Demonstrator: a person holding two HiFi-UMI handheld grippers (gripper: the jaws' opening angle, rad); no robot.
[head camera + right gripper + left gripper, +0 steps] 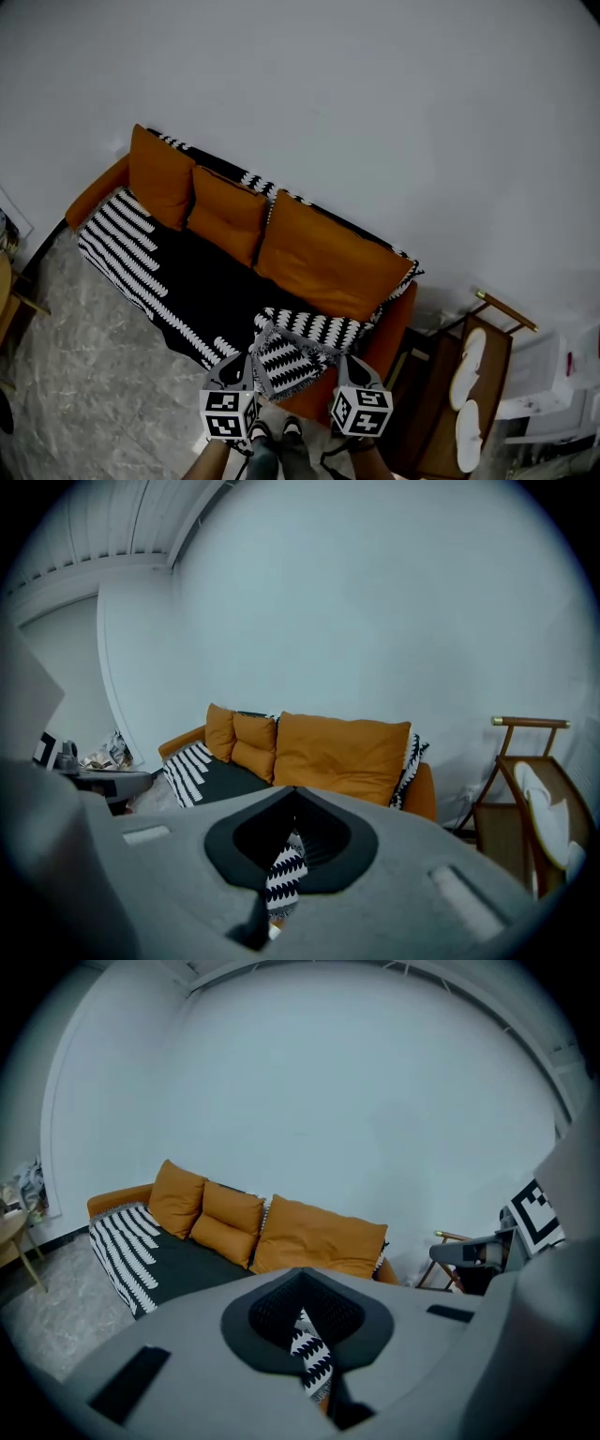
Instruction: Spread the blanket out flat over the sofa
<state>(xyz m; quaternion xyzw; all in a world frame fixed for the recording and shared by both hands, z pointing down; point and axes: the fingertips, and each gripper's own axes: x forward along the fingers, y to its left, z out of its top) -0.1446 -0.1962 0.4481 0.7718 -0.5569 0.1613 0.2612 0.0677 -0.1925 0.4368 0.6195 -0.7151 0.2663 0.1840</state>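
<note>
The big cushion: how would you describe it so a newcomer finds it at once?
Find the orange sofa against the white wall, covered by a black-and-white blanket. Three orange cushions line its back; the big cushion sits at the end nearest the wooden rack. It is far wider than the other two.

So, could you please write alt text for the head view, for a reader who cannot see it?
Seen from above, the left gripper and right gripper each clamp the edge of a black-and-white blanket, bunched at the right end of an orange sofa. The rest lies over the seat in front of three orange cushions.
</note>
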